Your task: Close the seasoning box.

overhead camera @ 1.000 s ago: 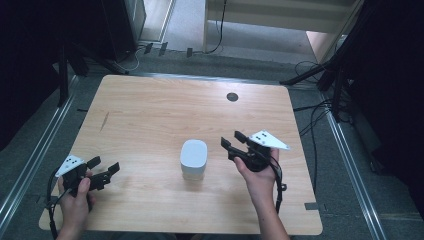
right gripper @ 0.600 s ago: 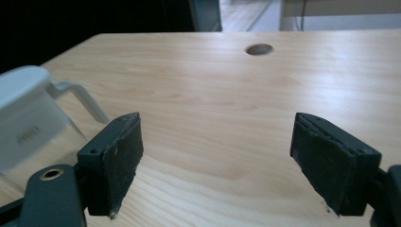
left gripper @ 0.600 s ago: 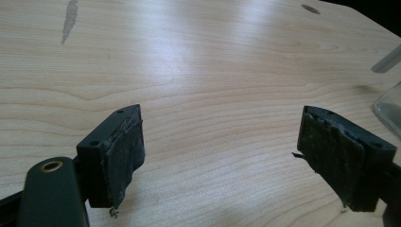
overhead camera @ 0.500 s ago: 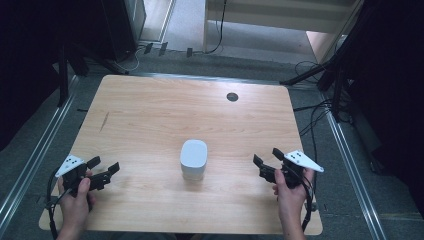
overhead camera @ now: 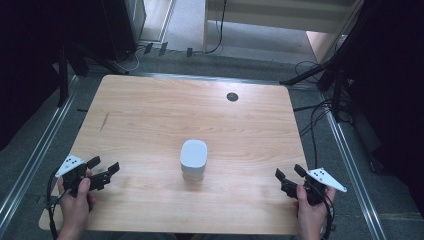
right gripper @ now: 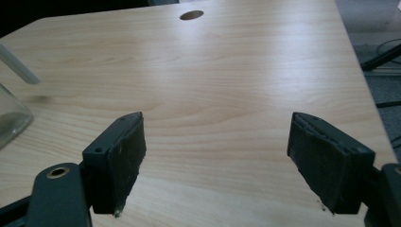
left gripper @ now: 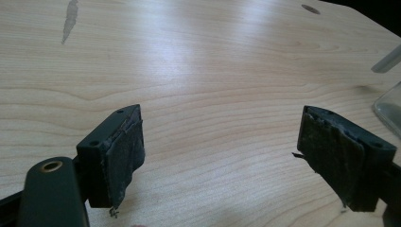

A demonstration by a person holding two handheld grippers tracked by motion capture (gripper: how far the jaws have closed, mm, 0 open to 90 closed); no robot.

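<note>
Pale wooden surface on a grey floor, dark surroundings. A white rounded container stands near the middle; only its clear edge enters either gripper view, cut off at the frame. Left gripper and right gripper, near the front corners, are both released, jaws apart, gripping nothing. Small round hole near the far edge.

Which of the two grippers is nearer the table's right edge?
The right gripper, held at the table's near right corner. The left gripper is at the near left corner, with the white container between them.
</note>
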